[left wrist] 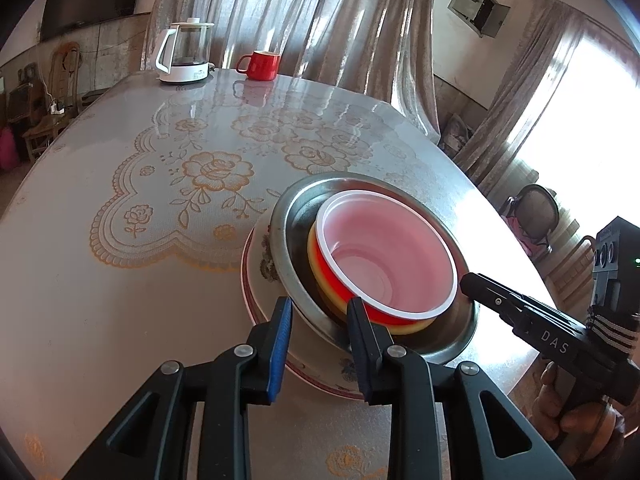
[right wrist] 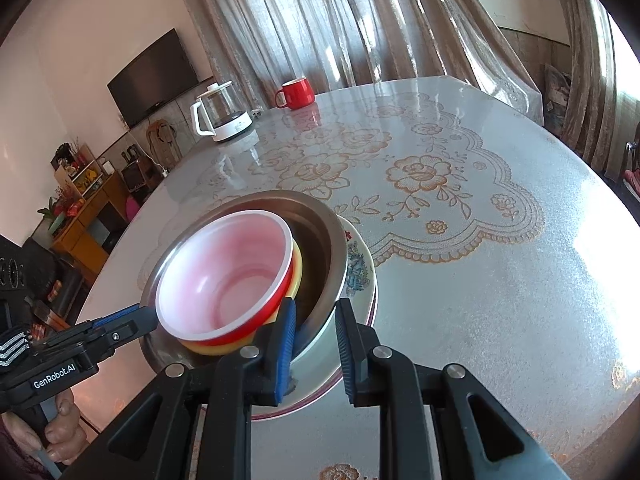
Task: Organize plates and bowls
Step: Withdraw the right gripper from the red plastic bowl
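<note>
A stack stands near the table's front edge: a floral plate (left wrist: 260, 264) (right wrist: 360, 268) at the bottom, a steel bowl (left wrist: 296, 216) (right wrist: 316, 232) on it, then a yellow bowl (left wrist: 314, 252) (right wrist: 298, 272) with a red bowl (left wrist: 384, 256) (right wrist: 228, 264) nested inside. My left gripper (left wrist: 318, 320) (right wrist: 146, 316) is shut on the steel bowl's rim, one finger inside the bowl and one outside above the plate. From the opposite side, my right gripper (right wrist: 314, 320) (left wrist: 466, 280) clamps the same rim the same way.
At the table's far edge stand a white-and-glass kettle (left wrist: 186, 52) (right wrist: 224, 114) and a red mug (left wrist: 260, 65) (right wrist: 296, 92), with curtains behind them. A chair (left wrist: 536, 208) stands off the table's right side. A person's hand (left wrist: 576, 412) (right wrist: 60, 432) holds each gripper handle.
</note>
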Available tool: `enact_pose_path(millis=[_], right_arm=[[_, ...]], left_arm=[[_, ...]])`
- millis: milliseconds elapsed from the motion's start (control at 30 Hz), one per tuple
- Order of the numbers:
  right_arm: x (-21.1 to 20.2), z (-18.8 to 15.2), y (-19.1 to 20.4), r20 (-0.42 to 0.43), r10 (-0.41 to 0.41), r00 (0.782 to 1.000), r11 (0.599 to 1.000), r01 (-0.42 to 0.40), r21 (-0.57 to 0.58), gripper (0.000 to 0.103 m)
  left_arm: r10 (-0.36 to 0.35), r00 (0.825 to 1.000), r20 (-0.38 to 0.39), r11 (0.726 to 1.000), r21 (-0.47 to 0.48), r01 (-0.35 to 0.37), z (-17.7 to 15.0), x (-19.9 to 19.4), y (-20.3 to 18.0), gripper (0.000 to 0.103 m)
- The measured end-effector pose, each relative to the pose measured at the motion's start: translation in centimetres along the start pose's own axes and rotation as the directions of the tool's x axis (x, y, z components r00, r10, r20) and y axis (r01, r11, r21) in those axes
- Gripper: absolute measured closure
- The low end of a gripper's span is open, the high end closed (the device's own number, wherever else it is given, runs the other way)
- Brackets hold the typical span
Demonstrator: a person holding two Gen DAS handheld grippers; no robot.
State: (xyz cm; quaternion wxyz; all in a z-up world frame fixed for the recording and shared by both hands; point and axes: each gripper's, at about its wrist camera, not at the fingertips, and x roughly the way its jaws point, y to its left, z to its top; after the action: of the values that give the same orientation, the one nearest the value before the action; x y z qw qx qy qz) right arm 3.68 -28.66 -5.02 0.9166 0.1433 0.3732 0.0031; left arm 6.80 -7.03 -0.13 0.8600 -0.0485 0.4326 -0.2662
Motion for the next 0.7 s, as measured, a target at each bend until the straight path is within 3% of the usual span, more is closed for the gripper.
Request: enact_pose_path(millis=[500,700], right_arm=[[-0.6,-0.5,0.1,0.018,-0.021,1.000,1.000,0.021,0.001,0.075],[-1.1,-0.9,0.5,0.050,-0.062,0.997,0.998,0.063,-0.017,0.073]], left_arm=[[0.092,0.995,0.048,0.996,-0.008,-0.091,-0.6,-1.3,0.3,0.072],[0.202,0.977,0.068,0.979,-0.018,-0.201,-1.3,-1.5,0.7,0.064]])
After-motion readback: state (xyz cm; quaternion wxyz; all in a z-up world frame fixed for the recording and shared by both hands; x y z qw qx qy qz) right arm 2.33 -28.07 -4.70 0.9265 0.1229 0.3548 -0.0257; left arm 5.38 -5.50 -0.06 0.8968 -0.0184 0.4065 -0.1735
